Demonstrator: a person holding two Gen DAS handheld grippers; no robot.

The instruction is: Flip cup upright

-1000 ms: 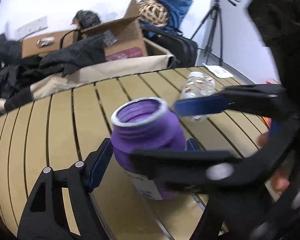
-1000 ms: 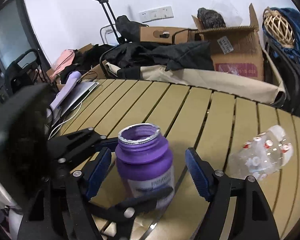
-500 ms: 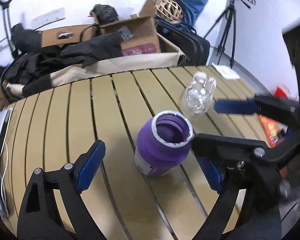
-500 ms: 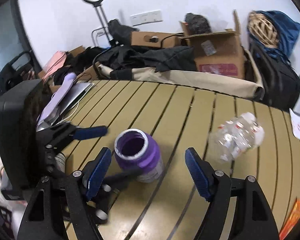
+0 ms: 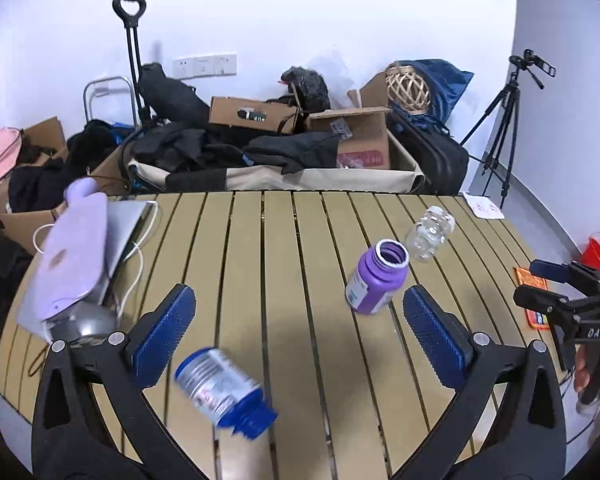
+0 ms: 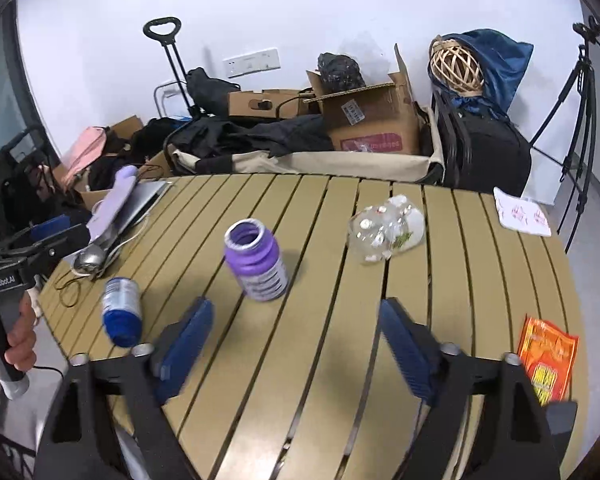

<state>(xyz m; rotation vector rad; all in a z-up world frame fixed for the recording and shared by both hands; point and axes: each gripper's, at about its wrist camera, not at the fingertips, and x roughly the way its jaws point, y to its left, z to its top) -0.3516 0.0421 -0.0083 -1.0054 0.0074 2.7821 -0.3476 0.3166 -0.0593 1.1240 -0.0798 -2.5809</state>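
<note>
A purple cup (image 5: 376, 278) (image 6: 257, 266) with a white-edged mouth and a paper label stands upright on the slatted table (image 5: 284, 248) (image 6: 480, 264), mouth up. My left gripper (image 5: 300, 332) is open, well back from the cup, which sits ahead and right of its fingers. My right gripper (image 6: 296, 340) is open too, with the cup ahead and slightly left of it. Nothing is held in either. The right gripper also shows at the right edge of the left wrist view, the left gripper at the left edge of the right wrist view.
A blue-capped bottle (image 5: 220, 388) (image 6: 121, 312) lies on its side near the front edge. A clear plastic bottle (image 5: 430, 232) (image 6: 386, 228) lies behind the cup. A lilac device on a laptop (image 5: 76, 248), cables and an orange packet (image 6: 548, 364) occupy the table's sides. Boxes and bags crowd behind.
Both grippers have let go of the purple cup and drawn back and up. The cup now stands alone, and the blue-capped bottle has come into view.
</note>
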